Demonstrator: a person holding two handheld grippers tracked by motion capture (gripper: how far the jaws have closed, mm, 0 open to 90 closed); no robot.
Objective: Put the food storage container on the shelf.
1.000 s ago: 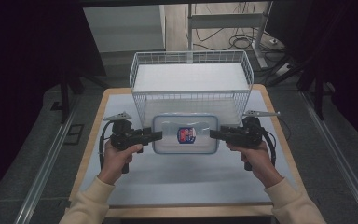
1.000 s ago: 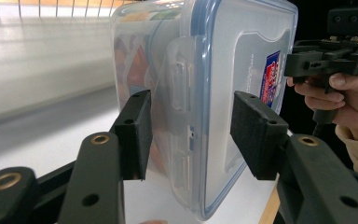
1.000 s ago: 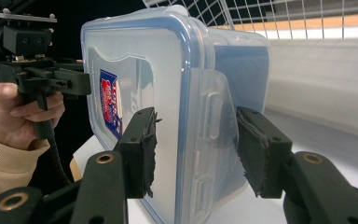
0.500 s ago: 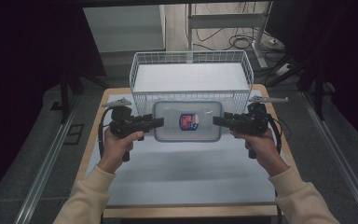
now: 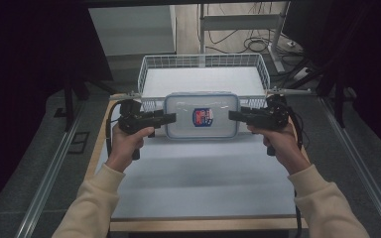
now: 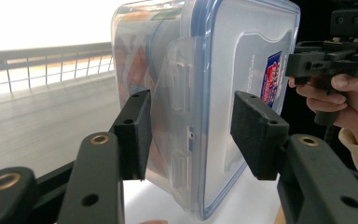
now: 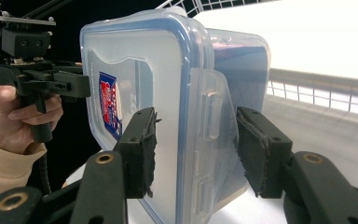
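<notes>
A clear plastic container [image 5: 201,116] with a blue-rimmed lid and a red and blue label hangs in the air just in front of the wire basket [image 5: 203,60]. My left gripper [image 5: 171,118] clamps its left end and my right gripper [image 5: 233,115] its right end. In the left gripper view the container [image 6: 223,70] stands on edge between my left gripper's [image 6: 191,126] pads, one on the tub and one on the lid. The right gripper view shows the container [image 7: 168,70] clasped the same way by my right gripper [image 7: 196,144], over the side latch.
The white wire basket stands at the far end of the table with a pale floor inside. A white mat [image 5: 198,173] covers the wooden table under the hands. Metal rails run along both sides, and cables lie on the floor behind.
Both hands have lifted the container off the mat, and it now sits higher in the picture against the basket's front wall. Both grips are unchanged.
</notes>
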